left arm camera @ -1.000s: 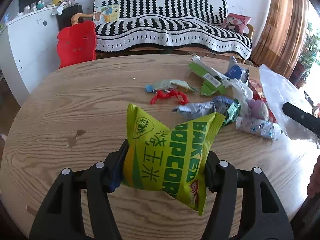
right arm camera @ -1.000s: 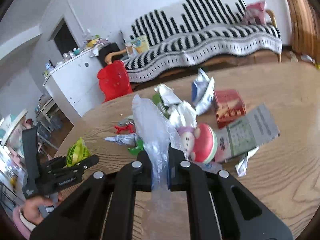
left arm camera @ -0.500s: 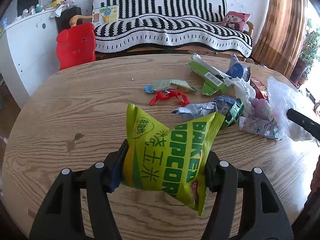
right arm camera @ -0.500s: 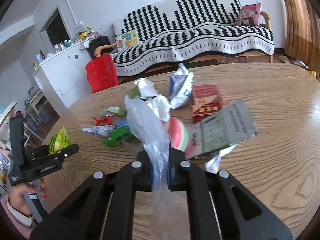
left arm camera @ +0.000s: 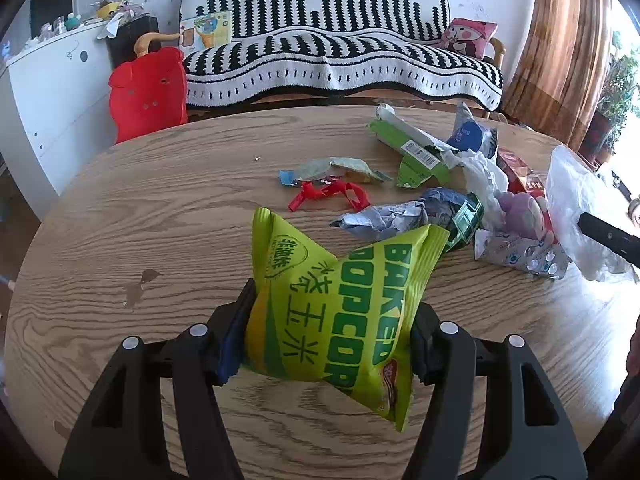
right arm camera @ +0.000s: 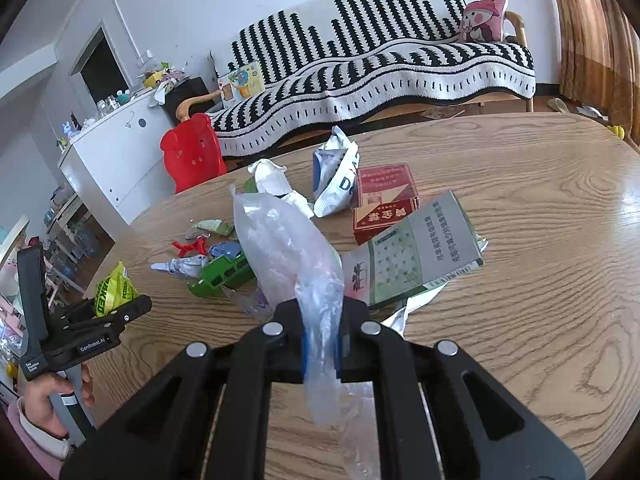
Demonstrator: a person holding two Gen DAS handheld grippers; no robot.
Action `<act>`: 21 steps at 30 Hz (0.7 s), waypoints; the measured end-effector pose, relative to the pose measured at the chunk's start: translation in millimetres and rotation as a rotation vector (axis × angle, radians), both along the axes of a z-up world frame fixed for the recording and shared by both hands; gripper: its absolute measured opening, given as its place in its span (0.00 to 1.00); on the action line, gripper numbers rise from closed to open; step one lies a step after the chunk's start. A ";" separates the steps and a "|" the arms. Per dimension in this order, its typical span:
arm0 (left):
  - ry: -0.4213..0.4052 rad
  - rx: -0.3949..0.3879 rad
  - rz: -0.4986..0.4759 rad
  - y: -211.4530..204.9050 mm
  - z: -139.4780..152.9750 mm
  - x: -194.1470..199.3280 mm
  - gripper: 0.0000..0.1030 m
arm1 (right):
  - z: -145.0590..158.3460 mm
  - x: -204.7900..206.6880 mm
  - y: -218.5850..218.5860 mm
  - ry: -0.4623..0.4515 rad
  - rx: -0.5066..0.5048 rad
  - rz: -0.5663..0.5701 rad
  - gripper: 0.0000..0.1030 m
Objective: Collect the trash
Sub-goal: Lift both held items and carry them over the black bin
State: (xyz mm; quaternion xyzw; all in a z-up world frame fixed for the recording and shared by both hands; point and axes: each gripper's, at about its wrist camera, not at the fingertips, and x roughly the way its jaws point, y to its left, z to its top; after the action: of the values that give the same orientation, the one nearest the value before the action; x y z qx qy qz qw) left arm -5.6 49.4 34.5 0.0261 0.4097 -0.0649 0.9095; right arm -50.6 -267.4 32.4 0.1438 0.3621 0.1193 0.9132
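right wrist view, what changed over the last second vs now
The right tool, still shut on the clear plastic bag, has swung across the table: the litter pile and grey printed carton now sit further right in its view. Nothing was picked up or released. The left tool still grips the popcorn bag, hardly moving.

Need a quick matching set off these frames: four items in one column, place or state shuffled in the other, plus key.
1. popcorn bag
2. clear plastic bag
3. red box
4. red chair

A. lying on the table
B. pinched in the right gripper
C. on the floor beyond the table
D. clamped in the left gripper

Pairs: 1-D, 2-B, 3-A, 4-C
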 end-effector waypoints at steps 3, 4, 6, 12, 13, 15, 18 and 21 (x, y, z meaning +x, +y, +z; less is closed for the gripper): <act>-0.002 -0.004 -0.002 0.6 1.0 -0.5 0.61 | 1.8 -1.4 -1.4 -0.010 0.001 -0.015 0.08; -0.010 -0.007 0.000 0.6 4.1 -1.4 0.61 | 3.0 -3.5 -1.4 -0.020 0.003 -0.025 0.08; -0.035 -0.029 0.003 -1.7 13.7 -4.7 0.60 | 10.2 -9.9 -8.9 -0.058 0.001 -0.061 0.08; -0.123 -0.144 -0.082 -61.0 57.3 -36.8 0.60 | 36.5 -58.7 -76.4 -0.146 0.182 -0.212 0.08; -0.117 -0.158 -0.128 -83.8 61.4 -45.9 0.60 | 38.5 -72.0 -93.7 -0.151 0.227 -0.232 0.08; -0.102 -0.174 -0.206 -121.7 65.9 -58.8 0.60 | 39.3 -100.6 -130.1 -0.150 0.274 -0.275 0.08; -0.095 -0.163 -0.371 -201.3 77.0 -88.1 0.60 | 32.9 -161.5 -195.6 -0.133 0.268 -0.385 0.08; -0.084 -0.152 -0.561 -286.2 84.5 -128.7 0.61 | 16.0 -231.6 -263.7 -0.088 0.288 -0.501 0.08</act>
State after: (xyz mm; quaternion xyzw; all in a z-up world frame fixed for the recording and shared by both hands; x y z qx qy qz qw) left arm -134.3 -236.8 119.1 0.0729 0.3424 -0.3429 0.8717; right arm -282.2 -531.0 48.4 0.3517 0.2545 -0.0537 0.8992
